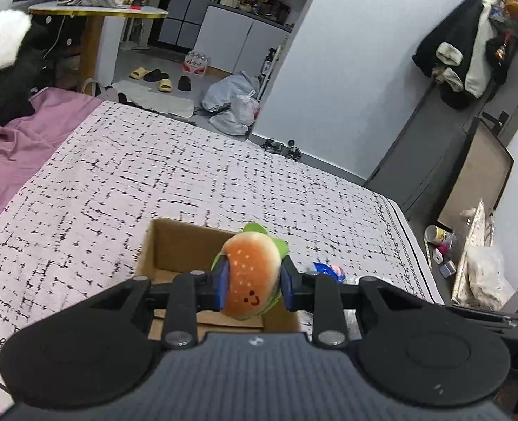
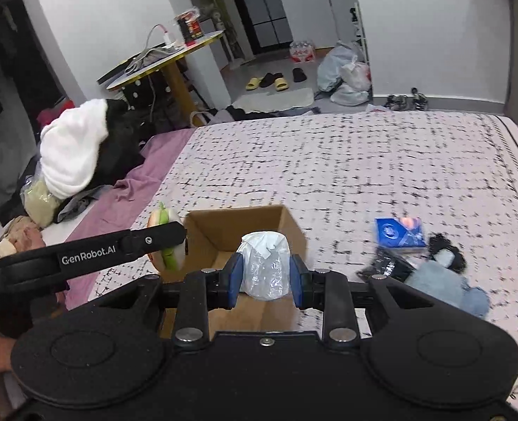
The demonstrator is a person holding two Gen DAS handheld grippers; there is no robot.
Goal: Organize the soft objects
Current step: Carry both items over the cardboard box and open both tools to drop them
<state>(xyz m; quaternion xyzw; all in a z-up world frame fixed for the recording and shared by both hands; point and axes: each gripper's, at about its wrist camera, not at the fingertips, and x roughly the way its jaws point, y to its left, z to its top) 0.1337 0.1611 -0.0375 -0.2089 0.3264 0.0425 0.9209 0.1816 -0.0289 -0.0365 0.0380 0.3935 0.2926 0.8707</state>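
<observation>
A big bed point(image 2: 364, 161) with a checked cover holds an open cardboard box point(image 2: 245, 226). The left tool point(image 1: 253, 273) squeezes a soft burger toy point(image 1: 250, 270) just above the box. The right tool point(image 2: 265, 273) grips a tissue roll in clear wrap point(image 2: 265, 263) over the box too. A blue packet point(image 2: 399, 233) beside it looks blurry.

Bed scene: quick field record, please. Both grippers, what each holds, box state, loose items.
left gripper: shut on burger plush
right gripper: shut on tissue pack
cardboard box: open, on bed, below both grippers
box contents: none visible
loose items: blue packet, grey-blue cloth, on the bed beside the box
</observation>
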